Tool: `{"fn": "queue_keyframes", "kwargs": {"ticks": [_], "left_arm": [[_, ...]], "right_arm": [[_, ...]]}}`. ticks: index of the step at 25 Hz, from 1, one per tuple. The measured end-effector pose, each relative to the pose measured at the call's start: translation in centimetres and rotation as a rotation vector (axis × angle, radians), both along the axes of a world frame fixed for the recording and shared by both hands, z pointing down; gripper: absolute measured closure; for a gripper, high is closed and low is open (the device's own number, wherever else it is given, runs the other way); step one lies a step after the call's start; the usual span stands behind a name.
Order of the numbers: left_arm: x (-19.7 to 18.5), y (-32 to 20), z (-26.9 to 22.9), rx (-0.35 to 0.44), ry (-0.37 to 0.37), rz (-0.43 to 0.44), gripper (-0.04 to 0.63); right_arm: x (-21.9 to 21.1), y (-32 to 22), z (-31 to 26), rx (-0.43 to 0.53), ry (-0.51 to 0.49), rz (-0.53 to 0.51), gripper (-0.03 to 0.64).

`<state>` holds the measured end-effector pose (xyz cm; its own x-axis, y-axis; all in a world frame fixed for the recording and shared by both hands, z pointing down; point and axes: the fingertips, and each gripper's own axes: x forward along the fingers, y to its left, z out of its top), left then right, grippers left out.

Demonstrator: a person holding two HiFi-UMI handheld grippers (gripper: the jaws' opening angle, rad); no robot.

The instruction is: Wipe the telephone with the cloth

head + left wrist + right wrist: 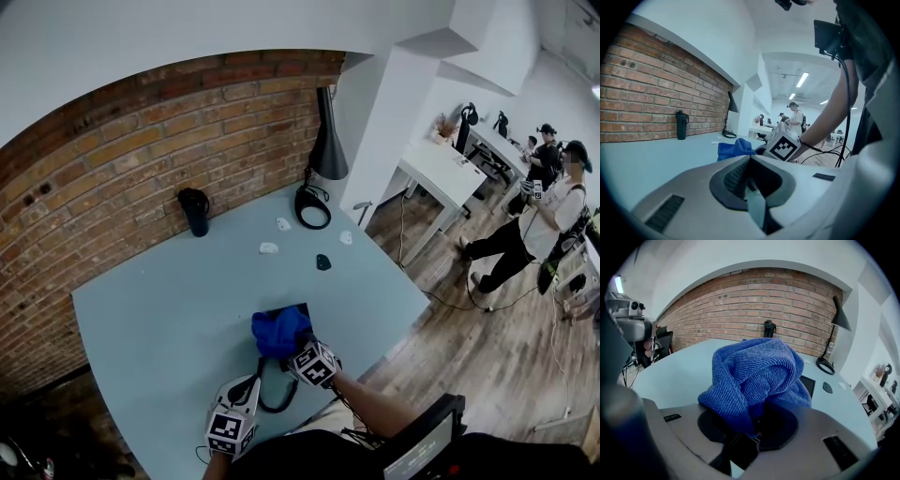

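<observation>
The right tool [757, 420] is clamped shut on a bunched blue terry cloth [754, 376], whose folds spill up and over both jaws. In the head view the cloth lies on top of the telephone [302, 309], near the front edge of the pale blue desk [169, 309]; only a dark corner of the telephone shows past the cloth. The left tool [750, 158] has its jaws drawn together at the tips with nothing between them. It sits just beside the right tool, toward the front edge of the desk, and a black cord loop [277, 398] lies between the two. Further back on the desk, by the brick wall [112, 178], stands a black bottle [195, 212]. A black lamp [327, 141] rises at the far corner, with three small white pieces [268, 247] and a small black piece [322, 262] lying near its ring base. A person [539, 225] stands on the wooden floor off to the right, well apart from the desk
</observation>
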<state>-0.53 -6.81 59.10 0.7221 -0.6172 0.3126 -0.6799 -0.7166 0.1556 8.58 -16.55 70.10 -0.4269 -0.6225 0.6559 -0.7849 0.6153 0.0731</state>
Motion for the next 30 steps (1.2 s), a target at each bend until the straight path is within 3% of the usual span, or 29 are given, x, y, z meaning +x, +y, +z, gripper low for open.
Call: {"fn": "queue_keyframes", "kwargs": {"ticks": [30], "left_arm": [[1.5, 2.8, 1.0, -0.029, -0.032, 0.094, 0.584]], "right_arm": [[-0.8, 8.4, 4.3, -0.085, 0.086, -0.115, 0.482]]}}
